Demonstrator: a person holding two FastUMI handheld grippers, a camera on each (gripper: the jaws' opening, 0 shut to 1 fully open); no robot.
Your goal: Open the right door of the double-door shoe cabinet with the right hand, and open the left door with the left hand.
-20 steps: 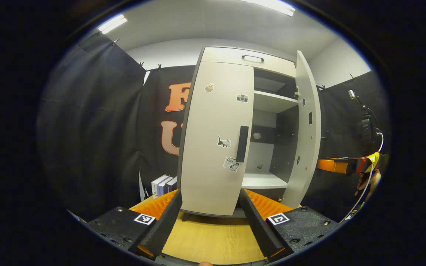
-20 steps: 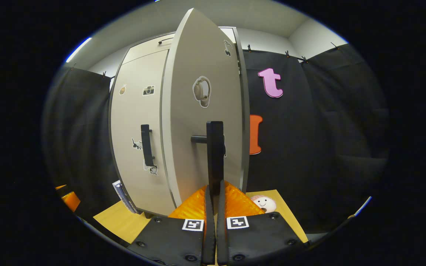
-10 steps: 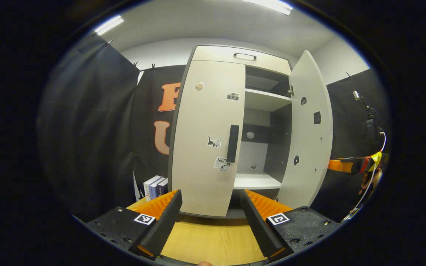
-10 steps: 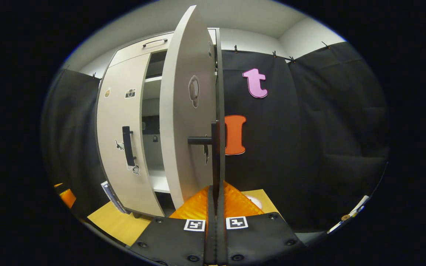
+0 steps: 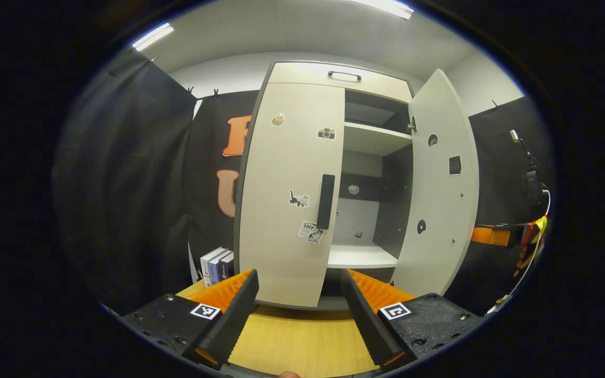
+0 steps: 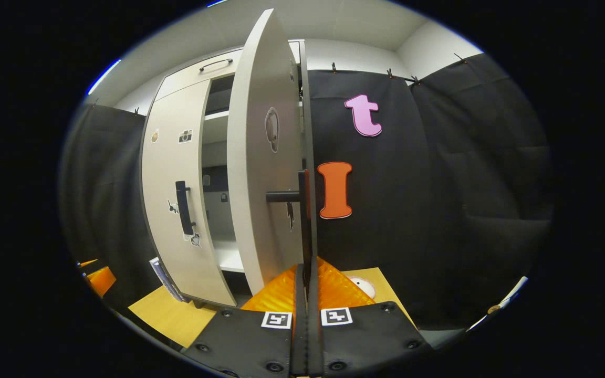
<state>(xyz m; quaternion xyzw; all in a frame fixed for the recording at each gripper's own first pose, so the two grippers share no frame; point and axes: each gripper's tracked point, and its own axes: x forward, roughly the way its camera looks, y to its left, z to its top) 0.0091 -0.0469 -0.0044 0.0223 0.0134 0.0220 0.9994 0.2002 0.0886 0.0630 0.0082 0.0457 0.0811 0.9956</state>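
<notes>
The pale shoe cabinet stands on a wooden table. In the left gripper view its left door (image 5: 281,199) is closed, with a black vertical handle (image 5: 325,201). My left gripper (image 5: 297,315) is open, short of that door, holding nothing. The right door (image 5: 441,189) stands swung wide, showing shelves (image 5: 373,139). Beyond the door's edge the right gripper (image 5: 491,236) shows as an orange shape. In the right gripper view the right door (image 6: 258,173) is nearly edge-on and my right gripper (image 6: 306,286) is shut on its black handle (image 6: 305,220). The left door (image 6: 168,210) is further left.
Upright books (image 5: 217,264) stand left of the cabinet on the table (image 5: 302,341). A drawer with a handle (image 5: 344,75) tops the cabinet. A pale round plush toy (image 6: 364,286) lies on the table behind the right door. Black cloth walls surround the booth.
The right door has swung further open with my right gripper on its handle, exposing more of the shelves. My left gripper stays open and has drifted slightly.
</notes>
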